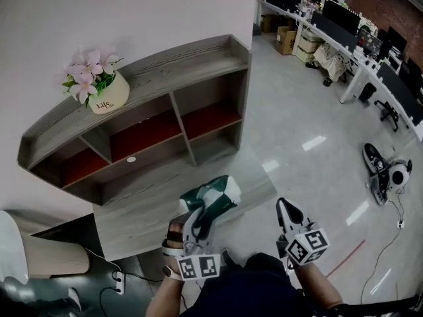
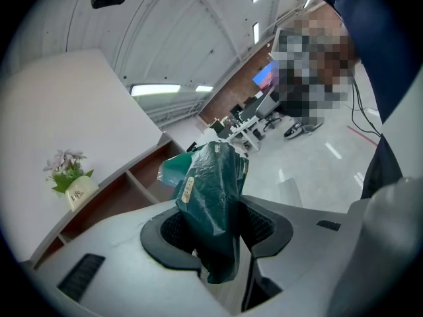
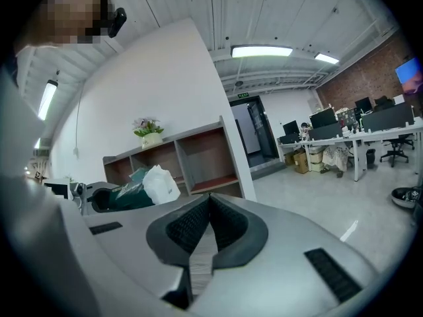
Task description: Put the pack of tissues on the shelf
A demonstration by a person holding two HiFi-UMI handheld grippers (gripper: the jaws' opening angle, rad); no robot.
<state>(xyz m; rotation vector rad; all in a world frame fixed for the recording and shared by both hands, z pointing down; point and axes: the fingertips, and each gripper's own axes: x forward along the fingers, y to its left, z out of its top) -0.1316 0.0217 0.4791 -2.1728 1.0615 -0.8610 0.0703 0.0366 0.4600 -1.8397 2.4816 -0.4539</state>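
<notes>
Left claw grips crumpled green-and-white tissue pack.

green-and-white pack of tissues clamped by the left gripper, short of the grey shelf.

Flower pot atop grey shelf

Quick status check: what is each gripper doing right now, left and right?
Left gripper: jaws shut on the tissue pack.
Right gripper: jaws shut, nothing between them.
</notes>
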